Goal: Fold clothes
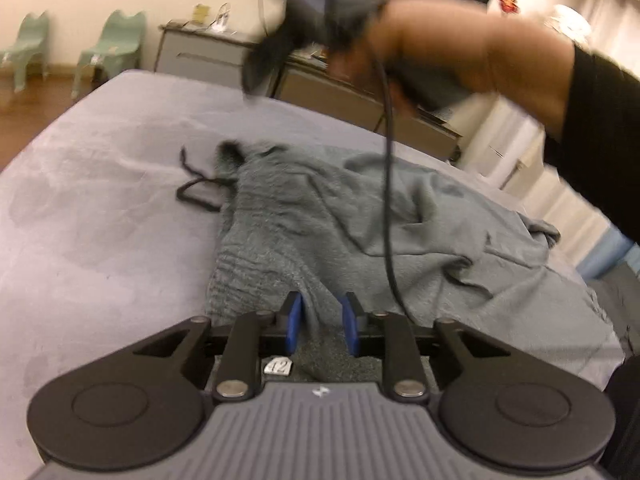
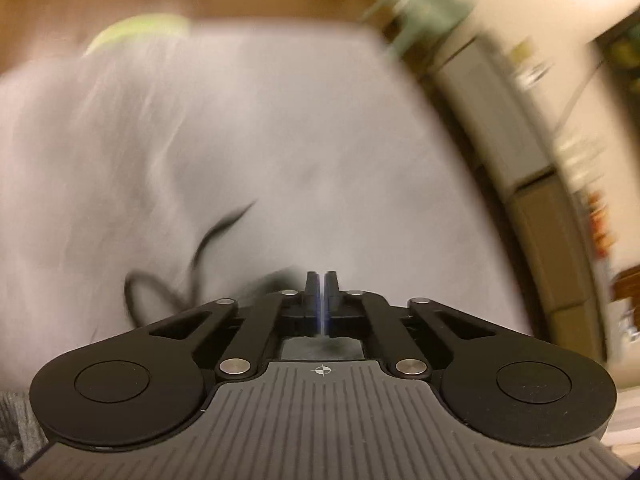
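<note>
- Left wrist view: one grey-green garment (image 1: 360,216) lies crumpled on the grey bed (image 1: 100,208), spread from the middle toward the right edge, its dark drawstring (image 1: 196,188) trailing off toward the far left corner.
- Left gripper (image 1: 322,322) sits at the garment's near edge, blue pads (image 1: 294,322) narrowed with a ridge of the cloth rising between them; can't tell if the pads actually press it.
- Only this view shows the person's bare arm (image 1: 480,64) reaching across with the other tool, blurred, a black cable (image 1: 388,184) hanging from it, plus two green chairs (image 1: 114,46) by the far wall.
- Right wrist view: heavy motion blur. Right gripper (image 2: 321,280) has its fingers pressed fully together, nothing between them.
- Here the drawstring (image 2: 208,240) shows, one loop, and a scrap of garment (image 2: 16,424) at the bottom left corner.
</note>
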`<state>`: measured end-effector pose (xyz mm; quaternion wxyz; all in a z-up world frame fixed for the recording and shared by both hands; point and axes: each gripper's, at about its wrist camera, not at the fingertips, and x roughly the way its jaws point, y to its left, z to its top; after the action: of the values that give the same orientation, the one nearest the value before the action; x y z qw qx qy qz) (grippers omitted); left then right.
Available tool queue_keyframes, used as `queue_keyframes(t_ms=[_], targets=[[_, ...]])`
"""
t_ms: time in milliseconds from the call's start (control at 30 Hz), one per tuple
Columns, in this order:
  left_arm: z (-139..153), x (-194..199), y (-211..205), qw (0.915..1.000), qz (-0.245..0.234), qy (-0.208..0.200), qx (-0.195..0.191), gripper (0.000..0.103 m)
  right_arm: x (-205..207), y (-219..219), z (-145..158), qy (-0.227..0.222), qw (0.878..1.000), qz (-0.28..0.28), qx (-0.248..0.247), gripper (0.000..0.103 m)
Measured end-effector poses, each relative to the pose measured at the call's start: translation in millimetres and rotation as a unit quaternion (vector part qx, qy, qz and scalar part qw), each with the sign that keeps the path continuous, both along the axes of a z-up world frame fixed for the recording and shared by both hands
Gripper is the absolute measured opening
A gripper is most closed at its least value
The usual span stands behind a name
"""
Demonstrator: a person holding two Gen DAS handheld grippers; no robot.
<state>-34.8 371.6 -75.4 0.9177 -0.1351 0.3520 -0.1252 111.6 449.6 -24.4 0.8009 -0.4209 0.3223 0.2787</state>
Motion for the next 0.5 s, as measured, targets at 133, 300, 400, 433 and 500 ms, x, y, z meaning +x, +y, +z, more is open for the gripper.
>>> queue_keyframes(t_ms=[133, 300, 400, 433, 500], targets=[[-1, 7, -1, 0.9998, 0.013, 0.01, 0.013, 0.021, 4, -29, 83, -0.062, 0.984, -0.036, 0.162, 0.002], [-1, 10, 3, 0.9987, 0.046, 0.01, 0.017, 0.025, 16, -31, 20, 0.115, 0.987, -0.045, 0.104, 0.075], [2, 13, 23, 0.9947, 0.101, -0.011, 0.012, 0.041, 4, -36, -27, 0.117, 0.991, -0.046, 0.053, 0.073], [2, 16, 30, 0.9929, 0.118, -0.014, 0.009, 0.045, 1, -37, -42, 0.116, 0.991, -0.047, 0.036, 0.072], [-8, 27, 38, 0.9924, 0.123, 0.003, -0.003, 0.047, -1, -42, -57, 0.116, 0.991, -0.055, 0.021, 0.065]])
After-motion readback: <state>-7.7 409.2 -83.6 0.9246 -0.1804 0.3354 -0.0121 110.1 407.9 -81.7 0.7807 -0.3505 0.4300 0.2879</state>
